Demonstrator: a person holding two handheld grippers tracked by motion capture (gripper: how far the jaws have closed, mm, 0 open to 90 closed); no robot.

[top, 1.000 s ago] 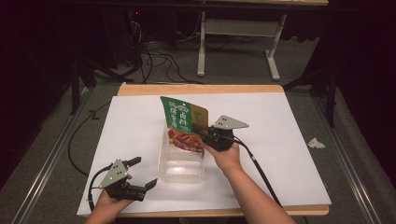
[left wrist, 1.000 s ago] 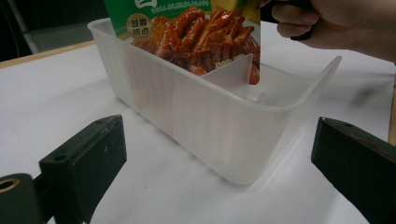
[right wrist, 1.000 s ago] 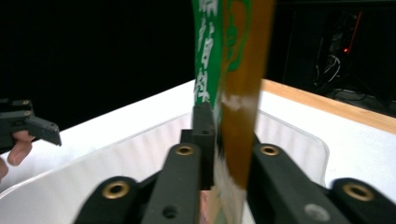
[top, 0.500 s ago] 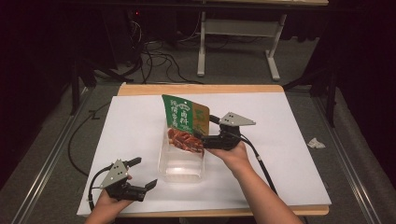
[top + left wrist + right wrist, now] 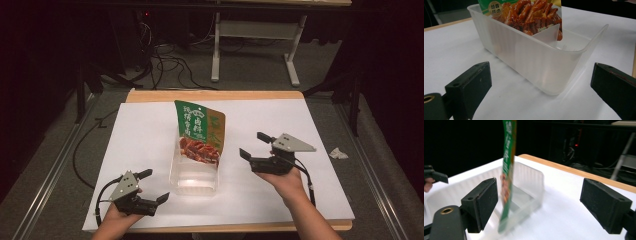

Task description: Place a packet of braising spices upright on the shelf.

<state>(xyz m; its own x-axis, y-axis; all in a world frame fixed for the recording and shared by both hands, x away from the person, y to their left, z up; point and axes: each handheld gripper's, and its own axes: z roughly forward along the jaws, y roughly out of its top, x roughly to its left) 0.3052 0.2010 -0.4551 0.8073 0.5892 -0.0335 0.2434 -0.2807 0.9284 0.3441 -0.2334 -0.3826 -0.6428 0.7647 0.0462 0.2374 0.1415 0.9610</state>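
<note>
The snack pouch (image 5: 199, 131) stands upright in the far end of the clear plastic tub (image 5: 194, 181) mid-table. My right gripper (image 5: 256, 148), jaws just opened and empty, sits right of it; my left gripper (image 5: 154, 186) rests open near the tub's front-left corner.

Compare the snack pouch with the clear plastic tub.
The snack pouch is opaque, printed green and gold with a food picture; the clear plastic tub is see-through and plain. The pouch stands on edge, thin and flat; the tub sits low and boxy, open-topped. Neither is held.
</note>
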